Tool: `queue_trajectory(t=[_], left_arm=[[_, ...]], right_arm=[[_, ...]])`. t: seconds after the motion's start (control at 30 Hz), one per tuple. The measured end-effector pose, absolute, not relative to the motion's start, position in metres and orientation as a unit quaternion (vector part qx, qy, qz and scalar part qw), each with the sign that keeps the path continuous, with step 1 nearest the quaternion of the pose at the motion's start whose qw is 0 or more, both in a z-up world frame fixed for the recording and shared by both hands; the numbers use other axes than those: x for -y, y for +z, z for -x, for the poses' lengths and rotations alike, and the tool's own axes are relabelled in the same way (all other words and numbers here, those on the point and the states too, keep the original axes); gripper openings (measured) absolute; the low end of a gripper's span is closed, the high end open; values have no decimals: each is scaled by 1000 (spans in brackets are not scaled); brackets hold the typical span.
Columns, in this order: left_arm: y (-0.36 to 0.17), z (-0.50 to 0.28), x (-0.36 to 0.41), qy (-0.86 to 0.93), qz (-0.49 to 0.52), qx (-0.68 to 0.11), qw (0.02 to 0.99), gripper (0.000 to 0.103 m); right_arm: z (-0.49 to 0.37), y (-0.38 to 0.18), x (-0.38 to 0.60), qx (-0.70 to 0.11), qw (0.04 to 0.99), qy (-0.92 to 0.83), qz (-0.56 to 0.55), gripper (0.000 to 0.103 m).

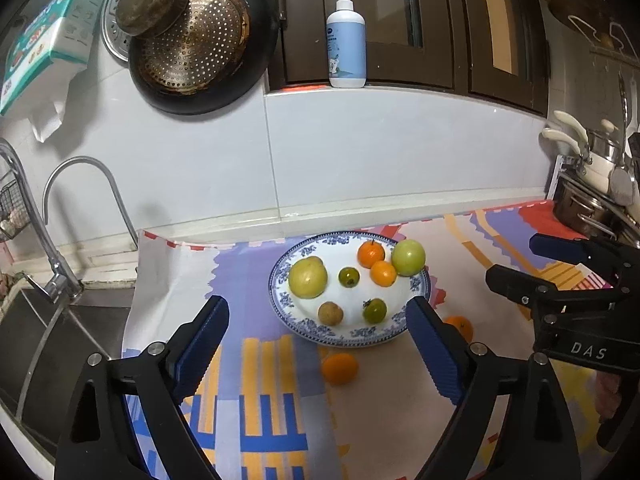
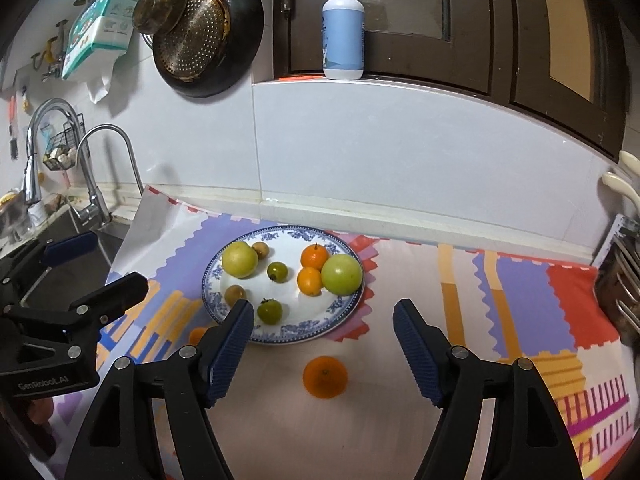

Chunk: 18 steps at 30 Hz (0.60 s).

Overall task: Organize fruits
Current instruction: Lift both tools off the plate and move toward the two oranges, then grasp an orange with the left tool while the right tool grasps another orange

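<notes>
A blue-and-white plate on the patterned mat holds a yellow-green apple, a green apple, two oranges, two small green fruits and small brown fruits. Two oranges lie on the mat in front of the plate: one between my left gripper's fingers, one between my right gripper's fingers. My left gripper is open and empty. My right gripper is open and empty.
A sink with a tap lies left of the mat. Pots and utensils stand at the right. A soap bottle sits on the ledge behind; pans hang on the tiled wall.
</notes>
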<state>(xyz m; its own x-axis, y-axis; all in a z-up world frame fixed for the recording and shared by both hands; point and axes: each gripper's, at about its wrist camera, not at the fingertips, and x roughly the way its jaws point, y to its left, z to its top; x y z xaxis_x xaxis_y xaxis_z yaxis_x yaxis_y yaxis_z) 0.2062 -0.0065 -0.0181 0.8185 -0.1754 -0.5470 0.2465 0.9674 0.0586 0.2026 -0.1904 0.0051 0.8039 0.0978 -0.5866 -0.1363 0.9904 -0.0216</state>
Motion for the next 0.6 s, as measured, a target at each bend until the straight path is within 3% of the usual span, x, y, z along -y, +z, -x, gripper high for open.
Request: queue_trajectory(t=[0.6], left_arm=[[-81, -207, 3, -132, -94, -348, 924, 91]], right_arm=[[-196, -50, 190, -361, 932, 24, 19, 73]])
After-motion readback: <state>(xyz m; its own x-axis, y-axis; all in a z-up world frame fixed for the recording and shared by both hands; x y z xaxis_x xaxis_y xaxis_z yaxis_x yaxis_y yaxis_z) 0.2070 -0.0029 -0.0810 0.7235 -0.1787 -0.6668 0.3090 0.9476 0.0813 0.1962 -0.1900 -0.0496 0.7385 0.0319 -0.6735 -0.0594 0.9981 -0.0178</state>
